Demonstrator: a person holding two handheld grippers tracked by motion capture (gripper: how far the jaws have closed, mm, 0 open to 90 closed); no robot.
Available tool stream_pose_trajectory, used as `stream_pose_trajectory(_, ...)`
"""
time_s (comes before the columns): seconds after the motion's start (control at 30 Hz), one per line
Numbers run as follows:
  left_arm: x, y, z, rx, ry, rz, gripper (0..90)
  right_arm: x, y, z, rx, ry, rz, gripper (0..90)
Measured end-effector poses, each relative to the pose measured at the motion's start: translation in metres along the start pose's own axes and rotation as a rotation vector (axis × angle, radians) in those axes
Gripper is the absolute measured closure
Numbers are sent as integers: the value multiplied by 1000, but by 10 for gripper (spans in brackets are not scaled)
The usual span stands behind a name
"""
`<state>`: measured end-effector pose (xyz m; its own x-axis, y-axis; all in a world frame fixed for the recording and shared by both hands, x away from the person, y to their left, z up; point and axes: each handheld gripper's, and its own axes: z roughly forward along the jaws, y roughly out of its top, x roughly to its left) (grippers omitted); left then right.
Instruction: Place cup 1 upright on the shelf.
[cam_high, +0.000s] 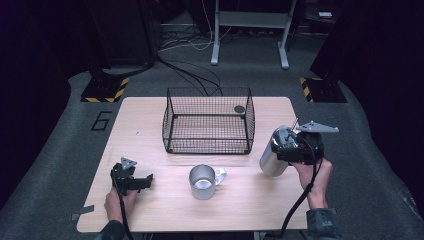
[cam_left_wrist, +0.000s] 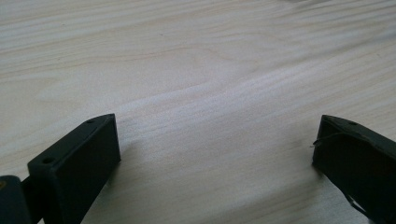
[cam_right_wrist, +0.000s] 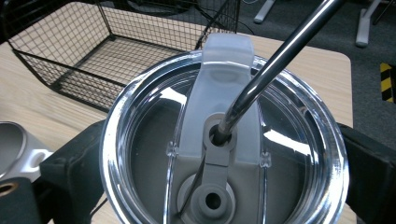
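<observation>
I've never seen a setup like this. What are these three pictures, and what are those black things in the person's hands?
A person sits at a wooden table and holds a hand-worked two-jaw gripper in each hand. The high view looks down from above. The other two pictures come from cameras riding on the grippers. The left gripper is open above bare wood. The right gripper clamps a steel tumbler with a clear lid and a metal straw, lifted and tilted. On the table stand a black wire basket and a metal mug.
</observation>
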<state>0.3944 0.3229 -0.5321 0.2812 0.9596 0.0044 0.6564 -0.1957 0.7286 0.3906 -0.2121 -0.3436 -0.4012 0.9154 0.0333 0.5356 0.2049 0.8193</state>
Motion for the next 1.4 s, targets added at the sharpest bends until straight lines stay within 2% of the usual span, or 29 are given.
stream_pose_trajectory(0.17, 0, 0, 0, -1, -1, -1, 4, 6, 2, -6, -1, 20, -7, 37)
stream_pose_trajectory(0.57, -1, -1, -1, 2, 2, 1, 4, 22, -4, -4, 13, 62, 6, 37)
stream_pose_trajectory(0.77, -1, -2, -2, -3, 0, -2, 4, 31, 11, -7, 10, 78, -30, 37)
stream_pose_trajectory(0.97, -1, -2, -2, -1, -1, -1, 4, 40, 22, -8, 19, 97, -46, 37)
stream_pose_trajectory(1.07, -1, -2, -2, 0, -1, 0, 4, 43, 29, -8, 28, 132, -35, 37)
stream_pose_trajectory(1.4, -1, -2, -2, 0, 0, 3, 4, 51, 46, -5, 39, 152, -60, 37)
